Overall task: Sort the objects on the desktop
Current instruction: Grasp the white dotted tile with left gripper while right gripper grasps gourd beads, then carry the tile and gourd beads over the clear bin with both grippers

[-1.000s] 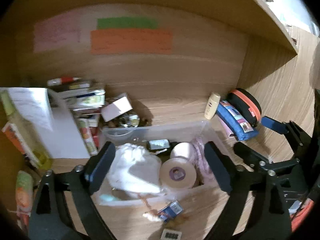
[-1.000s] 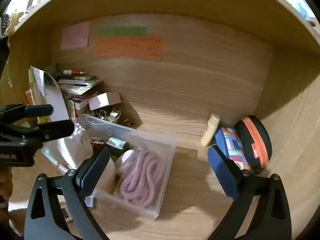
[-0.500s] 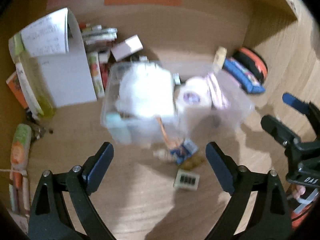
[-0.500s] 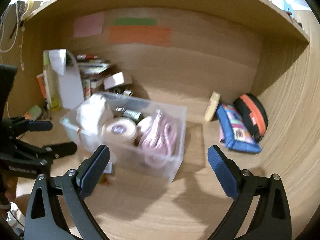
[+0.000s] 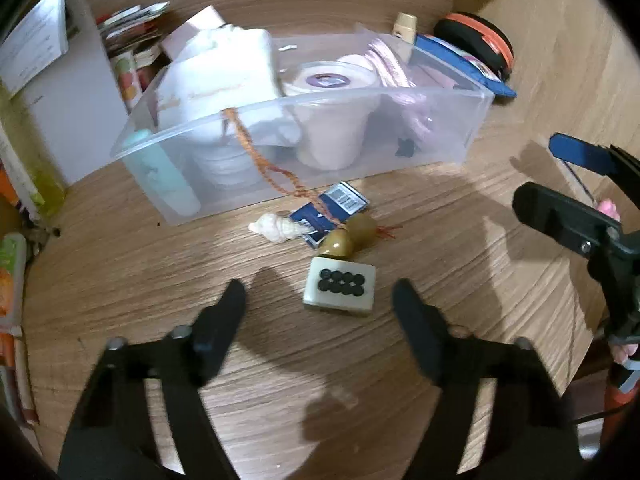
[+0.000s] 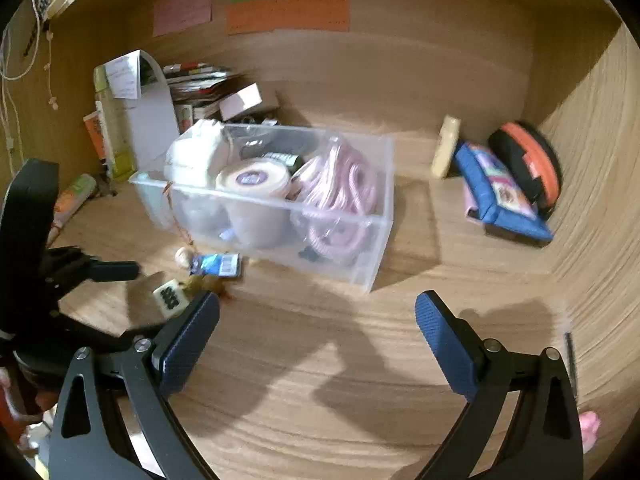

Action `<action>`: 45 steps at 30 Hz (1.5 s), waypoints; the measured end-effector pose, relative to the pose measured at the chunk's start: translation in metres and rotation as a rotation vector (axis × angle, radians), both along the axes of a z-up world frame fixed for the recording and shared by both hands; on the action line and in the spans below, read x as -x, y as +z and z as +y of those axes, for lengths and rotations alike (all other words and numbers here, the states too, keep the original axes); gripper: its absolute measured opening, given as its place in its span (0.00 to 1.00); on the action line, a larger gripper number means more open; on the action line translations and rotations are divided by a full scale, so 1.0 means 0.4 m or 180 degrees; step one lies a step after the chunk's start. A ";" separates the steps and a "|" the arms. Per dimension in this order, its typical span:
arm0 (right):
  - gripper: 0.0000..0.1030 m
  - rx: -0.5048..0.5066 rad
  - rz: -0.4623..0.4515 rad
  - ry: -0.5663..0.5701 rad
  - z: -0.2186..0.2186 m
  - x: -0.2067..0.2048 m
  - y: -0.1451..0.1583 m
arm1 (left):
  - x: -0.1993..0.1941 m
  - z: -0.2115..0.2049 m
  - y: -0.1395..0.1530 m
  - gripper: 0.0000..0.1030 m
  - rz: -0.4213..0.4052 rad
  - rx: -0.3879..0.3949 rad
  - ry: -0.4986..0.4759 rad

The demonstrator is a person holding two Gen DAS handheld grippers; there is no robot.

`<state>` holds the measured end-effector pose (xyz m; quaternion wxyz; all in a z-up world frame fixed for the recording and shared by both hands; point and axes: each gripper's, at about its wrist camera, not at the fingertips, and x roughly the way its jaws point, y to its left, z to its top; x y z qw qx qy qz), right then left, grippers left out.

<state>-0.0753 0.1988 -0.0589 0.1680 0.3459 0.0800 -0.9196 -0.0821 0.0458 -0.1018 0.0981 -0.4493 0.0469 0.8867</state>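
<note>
Mahjong tile [image 5: 340, 287] sits just ahead of my closing left tool [image 5: 320, 304] (nothing gripped yet), so I'd straddle it squarely while the right tool [image 6: 316, 320] hangs open, empty.

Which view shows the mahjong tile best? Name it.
The left wrist view: the mahjong tile lies close ahead, its black dots plain. In the right wrist view it is small and blurred, at the left beside a finger.

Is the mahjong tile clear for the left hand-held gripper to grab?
Probably yes. The mahjong tile lies just ahead of the closing left hand-held gripper, nothing between them; only the gourd charm touches its far edge.
</note>
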 end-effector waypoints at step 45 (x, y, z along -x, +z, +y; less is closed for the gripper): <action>0.38 0.0196 -0.0441 0.0509 -0.162 0.019 -0.041 | -0.073 -0.198 0.054 0.32 0.0388 -0.0604 0.0474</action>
